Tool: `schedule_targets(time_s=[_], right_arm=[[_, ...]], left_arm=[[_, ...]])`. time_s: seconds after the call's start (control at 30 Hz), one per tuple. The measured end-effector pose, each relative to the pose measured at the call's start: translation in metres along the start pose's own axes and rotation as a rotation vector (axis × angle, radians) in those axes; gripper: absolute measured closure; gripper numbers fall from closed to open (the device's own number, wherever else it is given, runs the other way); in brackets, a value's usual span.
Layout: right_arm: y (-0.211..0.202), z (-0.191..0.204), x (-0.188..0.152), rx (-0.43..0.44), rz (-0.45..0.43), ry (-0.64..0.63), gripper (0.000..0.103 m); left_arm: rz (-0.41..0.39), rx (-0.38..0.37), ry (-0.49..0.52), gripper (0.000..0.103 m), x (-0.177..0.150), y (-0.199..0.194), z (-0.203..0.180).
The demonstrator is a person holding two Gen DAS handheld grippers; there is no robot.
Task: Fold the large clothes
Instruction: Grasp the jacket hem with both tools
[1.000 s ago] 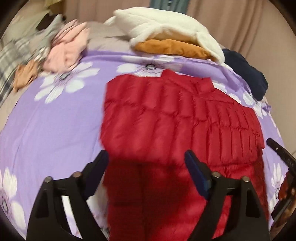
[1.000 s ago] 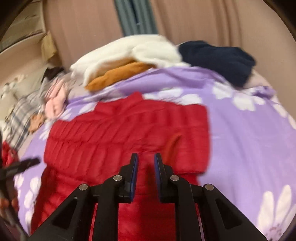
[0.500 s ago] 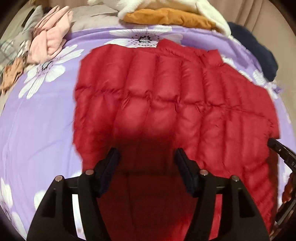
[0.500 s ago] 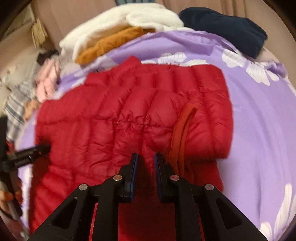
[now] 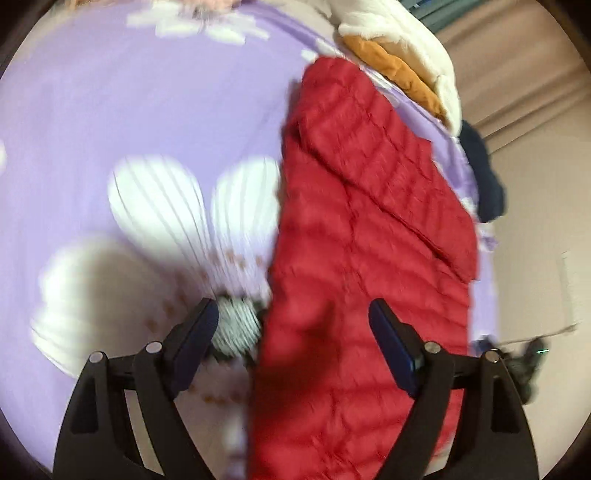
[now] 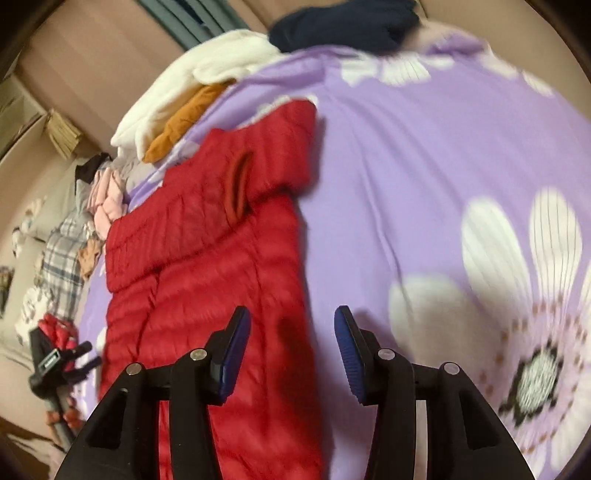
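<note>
A bed (image 6: 388,155) in a purple cover printed with big white flowers is filling most of both views. Beige curtains (image 6: 92,55) are hanging behind it, with a grey-green strip (image 6: 184,22) showing between them. Warm indoor light is falling across the cover. Cream, orange and navy clothes are lying heaped at the far edge, plaid and pink ones to the side.

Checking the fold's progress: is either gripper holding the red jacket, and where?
Neither. The left gripper and right gripper are open over the red jacket.
</note>
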State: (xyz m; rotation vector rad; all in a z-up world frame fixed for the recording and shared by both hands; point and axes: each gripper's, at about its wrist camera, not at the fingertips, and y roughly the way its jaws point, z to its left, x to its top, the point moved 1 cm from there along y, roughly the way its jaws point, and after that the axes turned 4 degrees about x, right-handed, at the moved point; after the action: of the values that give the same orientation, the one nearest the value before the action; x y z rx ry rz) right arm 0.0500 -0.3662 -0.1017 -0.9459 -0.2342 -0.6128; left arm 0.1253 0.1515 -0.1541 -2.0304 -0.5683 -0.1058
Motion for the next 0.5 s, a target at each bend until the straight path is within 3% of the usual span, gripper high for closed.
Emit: schedule_targets(time_s=[0.13, 0.23, 0.5], right_arm=[[0.005, -0.010, -0.020, 0.055, 0.047, 0.052, 0.056], [0.004, -0.007, -0.029, 0.112, 0.062, 0.069, 0.056], [0.000, -0.003, -0.055, 0.257, 0.123, 0.107, 0.056]], left_arm=[[0.014, -0.045, 0.003, 0.019, -0.017, 0.004, -0.006], [0.030, -0.123, -0.011, 0.019, -0.029, 0.001, -0.008], [0.073, -0.200, -0.012, 0.019, -0.063, -0.010, -0.005]])
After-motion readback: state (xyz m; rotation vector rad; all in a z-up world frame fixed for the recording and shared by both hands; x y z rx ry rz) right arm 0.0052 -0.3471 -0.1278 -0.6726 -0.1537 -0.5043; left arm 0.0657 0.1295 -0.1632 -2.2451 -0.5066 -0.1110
